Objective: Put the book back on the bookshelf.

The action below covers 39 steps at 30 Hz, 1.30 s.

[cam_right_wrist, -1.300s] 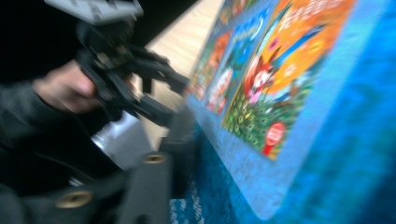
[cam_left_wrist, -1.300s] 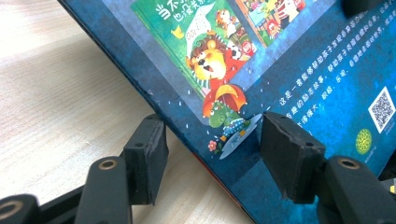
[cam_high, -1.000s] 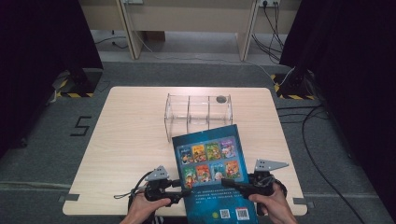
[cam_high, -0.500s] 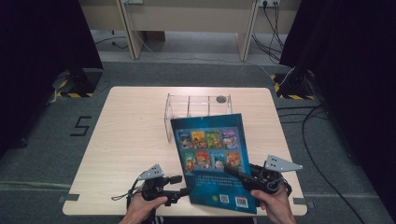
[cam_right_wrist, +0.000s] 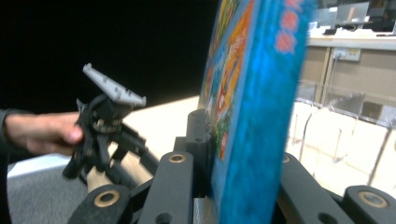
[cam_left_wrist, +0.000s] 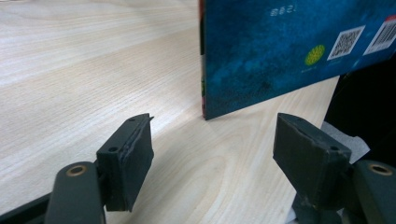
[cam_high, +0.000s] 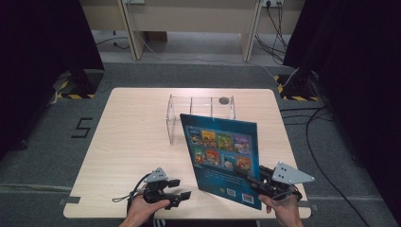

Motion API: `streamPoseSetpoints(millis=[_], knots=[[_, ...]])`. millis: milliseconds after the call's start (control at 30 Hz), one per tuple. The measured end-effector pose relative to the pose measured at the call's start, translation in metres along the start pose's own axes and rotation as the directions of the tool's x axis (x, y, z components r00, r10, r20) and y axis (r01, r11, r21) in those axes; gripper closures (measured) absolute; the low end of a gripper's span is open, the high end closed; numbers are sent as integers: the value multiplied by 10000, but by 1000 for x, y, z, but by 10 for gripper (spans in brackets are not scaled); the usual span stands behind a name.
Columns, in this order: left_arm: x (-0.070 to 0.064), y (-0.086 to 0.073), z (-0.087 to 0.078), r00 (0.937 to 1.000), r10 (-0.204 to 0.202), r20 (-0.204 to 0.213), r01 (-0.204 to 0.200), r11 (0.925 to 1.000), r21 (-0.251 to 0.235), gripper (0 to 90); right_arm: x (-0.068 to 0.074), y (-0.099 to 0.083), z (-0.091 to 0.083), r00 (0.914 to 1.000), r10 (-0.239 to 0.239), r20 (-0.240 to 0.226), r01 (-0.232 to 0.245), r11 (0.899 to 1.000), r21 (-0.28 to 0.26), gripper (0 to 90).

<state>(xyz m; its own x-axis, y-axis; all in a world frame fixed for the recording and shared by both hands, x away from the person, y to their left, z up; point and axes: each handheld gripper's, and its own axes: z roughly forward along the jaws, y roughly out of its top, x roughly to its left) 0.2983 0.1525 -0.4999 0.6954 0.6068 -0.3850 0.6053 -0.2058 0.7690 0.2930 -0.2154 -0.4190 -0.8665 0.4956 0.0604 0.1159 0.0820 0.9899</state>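
This looks like a lab or test room made for filming, not a home. A plain light wooden table (cam_high: 142,142) stands by itself in the middle on a grey carpet floor (cam_high: 42,156). A big number 5 (cam_high: 83,127) is marked on the floor at 9 o'clock from the table. Dark black curtains (cam_high: 38,56) hang at 10 o'clock and at 2 o'clock. Yellow and black striped tape (cam_high: 71,96) marks the feet of stands near both far corners of the table. Black cables (cam_high: 321,137) snake over the floor at 3 o'clock. At 12 o'clock stands a pale wooden desk (cam_high: 189,19) with wall sockets (cam_high: 267,3) and more wires.
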Motion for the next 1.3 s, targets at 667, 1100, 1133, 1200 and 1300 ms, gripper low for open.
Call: streamPoseSetpoints(millis=[667,1100,1133,1200,1300], knots=[[20,-9,-5,9918,567,-1149,-412,9903,1327,270,1,-22,-28,9911,-1321,-150,1324,9909,238,767],[21,-10,-5,9886,818,-1266,-639,9882,1391,264,14,-35,-36,9842,-1738,-347,1764,9794,987,796],[21,-10,-5,9885,822,-1268,-643,9882,1389,264,15,-35,-35,9847,-1706,-362,1733,9804,942,795],[21,-10,-5,9881,847,-1284,-668,9882,1380,264,16,-35,-35,9834,-1781,-334,1805,9788,969,794],[20,-10,-5,9877,904,-1279,-723,9876,1394,264,18,-36,-35,9859,-1661,-216,1674,9813,950,790]])
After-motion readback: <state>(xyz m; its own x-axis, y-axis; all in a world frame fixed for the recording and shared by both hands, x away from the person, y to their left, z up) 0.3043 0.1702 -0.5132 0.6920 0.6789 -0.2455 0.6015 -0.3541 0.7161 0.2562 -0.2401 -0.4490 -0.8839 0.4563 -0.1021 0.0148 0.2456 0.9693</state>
